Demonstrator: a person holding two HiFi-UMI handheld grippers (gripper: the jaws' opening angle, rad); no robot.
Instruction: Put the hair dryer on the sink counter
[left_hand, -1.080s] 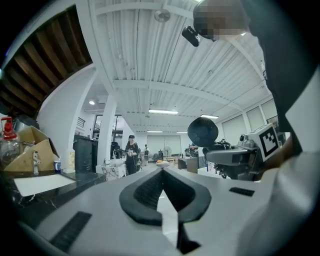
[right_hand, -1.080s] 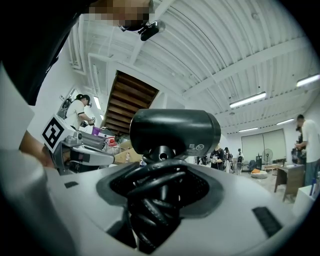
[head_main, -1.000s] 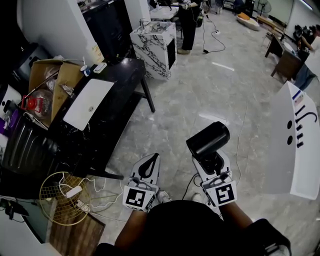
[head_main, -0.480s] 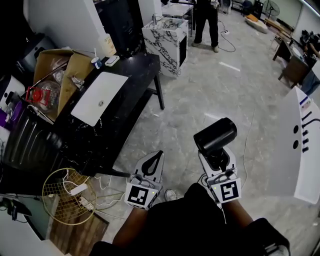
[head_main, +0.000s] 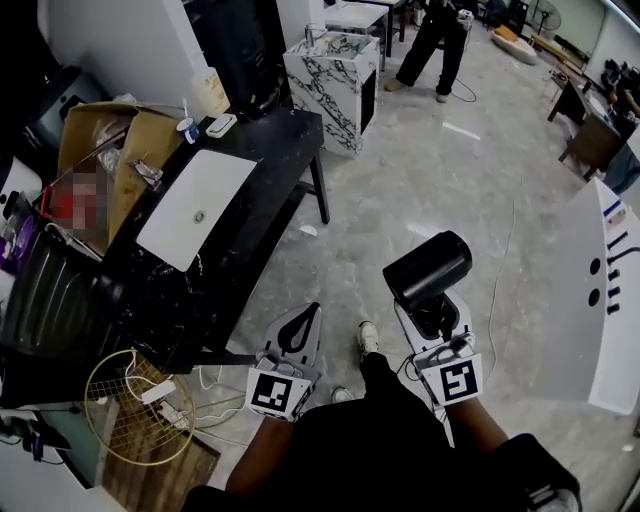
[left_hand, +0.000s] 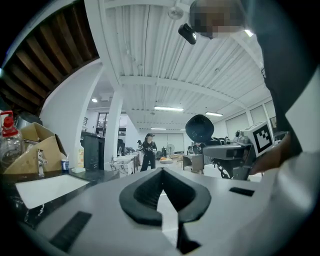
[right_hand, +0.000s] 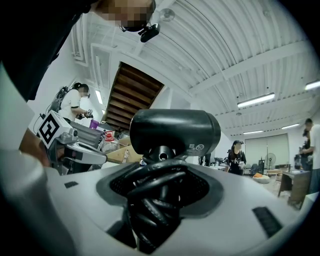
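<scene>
Right gripper view, cord (right_hand: 146, 207) between tongs (right_hand: 161, 169)

Left gripper (head_main: 308, 312) closed — right gripper (head_main: 435, 318) clamped

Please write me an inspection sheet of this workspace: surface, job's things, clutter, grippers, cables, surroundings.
Surface: black sink counter with a white basin, to the person's left.
Job's things: hair dryer held above the floor, not yet on the counter.
Clutter: cardboard box by the counter's left edge; cup and small white item at its far end.
Grippers: left gripper shut, empty; right gripper shut on the hair dryer.
Cables: black cord bundled in the right gripper; white power strip with leads on a wire fan guard.
Surroundings: marble-patterned cabinet, a person standing beyond it, white panel at right.
</scene>
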